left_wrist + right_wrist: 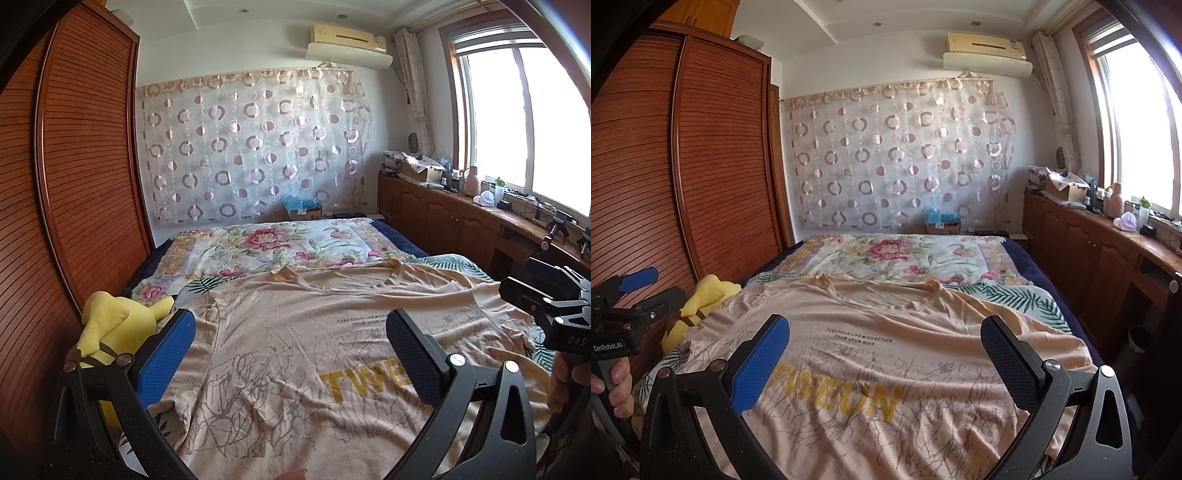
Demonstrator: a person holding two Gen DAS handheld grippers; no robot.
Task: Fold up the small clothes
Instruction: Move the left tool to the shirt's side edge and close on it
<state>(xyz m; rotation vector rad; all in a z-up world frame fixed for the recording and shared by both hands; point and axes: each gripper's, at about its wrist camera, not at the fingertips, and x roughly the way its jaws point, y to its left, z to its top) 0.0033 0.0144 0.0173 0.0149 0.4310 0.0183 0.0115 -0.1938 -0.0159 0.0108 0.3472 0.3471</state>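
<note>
A beige T-shirt (295, 332) (886, 350) with yellow letters and grey branch print lies spread flat on the bed, front up, neck toward the far wall. My left gripper (290, 332) hovers open above its left half, with nothing between the blue pads. My right gripper (884, 339) hangs open above the shirt's middle and holds nothing. Each gripper shows in the other's view: the right gripper (546, 306) at the far right, the left gripper (631, 299) at the far left, held by a hand (613, 380).
A yellow plush toy (118, 325) (701, 299) lies at the shirt's left edge, beside the wooden wardrobe (85, 166). A floral quilt (277, 247) covers the far half of the bed. Low cabinets (1089, 251) with clutter run along the right under the window.
</note>
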